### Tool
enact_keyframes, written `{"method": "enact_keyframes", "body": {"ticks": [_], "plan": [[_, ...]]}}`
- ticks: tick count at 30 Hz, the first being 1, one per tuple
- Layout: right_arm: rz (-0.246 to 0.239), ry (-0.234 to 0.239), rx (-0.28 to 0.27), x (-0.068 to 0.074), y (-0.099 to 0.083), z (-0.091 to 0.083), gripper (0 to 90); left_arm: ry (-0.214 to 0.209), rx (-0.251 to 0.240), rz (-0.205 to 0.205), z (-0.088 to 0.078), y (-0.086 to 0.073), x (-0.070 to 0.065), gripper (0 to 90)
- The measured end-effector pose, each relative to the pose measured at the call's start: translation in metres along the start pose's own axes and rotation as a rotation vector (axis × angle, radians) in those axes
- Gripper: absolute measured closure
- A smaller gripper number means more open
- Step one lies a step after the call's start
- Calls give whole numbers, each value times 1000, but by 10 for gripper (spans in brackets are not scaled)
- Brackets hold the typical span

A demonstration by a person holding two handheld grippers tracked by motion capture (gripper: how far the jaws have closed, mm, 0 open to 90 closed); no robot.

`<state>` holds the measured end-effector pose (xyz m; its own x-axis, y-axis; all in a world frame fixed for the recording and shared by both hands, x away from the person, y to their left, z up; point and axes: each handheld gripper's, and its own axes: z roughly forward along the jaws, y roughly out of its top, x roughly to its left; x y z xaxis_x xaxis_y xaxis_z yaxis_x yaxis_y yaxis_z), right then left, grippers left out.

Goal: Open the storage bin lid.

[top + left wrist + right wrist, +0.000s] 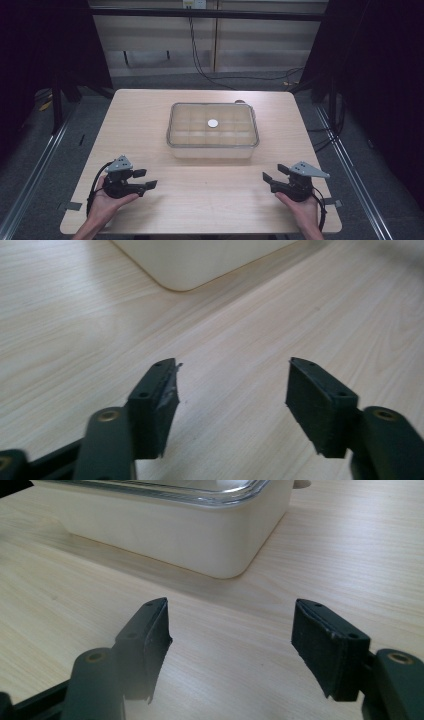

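Box: cream container with a clear lid, at the centre of the table, toward the far side
Left hand: palm cups the left gripper at the near left of the table, jaws pointing right, well apart from the box
Left gripper: jaws spread wide, nothing between them, bare wood under them in the left gripper view
Right hand: palm holds the right gripper at the near right, jaws pointing left and toward the box
Right gripper: jaws spread wide, empty, a box corner just ahead
Table: pale wood top
Room: dark curtains at both sides, grey floor, black cables trailing at the far wall
Box look: rounded corners, a grid of compartments under the lid, a small white round disc at the lid's middle
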<state>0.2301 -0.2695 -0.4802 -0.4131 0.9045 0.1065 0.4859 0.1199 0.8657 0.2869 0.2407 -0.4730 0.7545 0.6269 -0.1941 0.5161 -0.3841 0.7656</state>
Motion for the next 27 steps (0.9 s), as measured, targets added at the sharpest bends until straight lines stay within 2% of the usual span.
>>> {"method": "enact_keyframes", "body": {"ticks": [2,4,10,11,12,13,14,17,18,19,21,22,23,25,26,27], "plan": [[4,15,7,0,0,1,323,4,-2,-7,1,1,0,376],[3,37,19,0,0,1,378,-2,2,-5,2,1,2,400],[14,74,15,1,1,-2,384,-28,-17,-1,-2,1,3,488],[21,74,7,2,2,-4,393,-34,-40,15,-3,2,2,507],[21,74,7,2,2,-4,393,-34,-40,15,-3,2,2,508],[47,98,20,1,5,-7,385,-20,-53,41,-3,3,0,520],[44,95,20,1,6,-8,383,-9,-66,47,-3,3,-1,521],[46,96,-3,1,10,-13,373,-16,-106,29,-2,5,-1,520],[39,93,-11,1,11,-14,372,-16,-106,29,-2,5,-1,501],[39,93,-13,2,12,-15,371,-17,-101,11,-3,6,0,504],[36,90,-1,2,15,-15,376,-23,-64,-8,-4,8,2,483],[33,89,15,2,16,-15,377,-5,-60,-21,-4,9,2,462],[33,95,33,1,19,-13,375,11,-68,-16,-5,10,2,467],[30,101,39,1,23,-12,370,15,-69,-27,-6,13,2,416],[30,101,39,1,23,-12,370,15,-69,-27,-6,13,2,412],[35,100,22,2,28,-11,364,-3,-78,-35,-5,16,2,411]]}}
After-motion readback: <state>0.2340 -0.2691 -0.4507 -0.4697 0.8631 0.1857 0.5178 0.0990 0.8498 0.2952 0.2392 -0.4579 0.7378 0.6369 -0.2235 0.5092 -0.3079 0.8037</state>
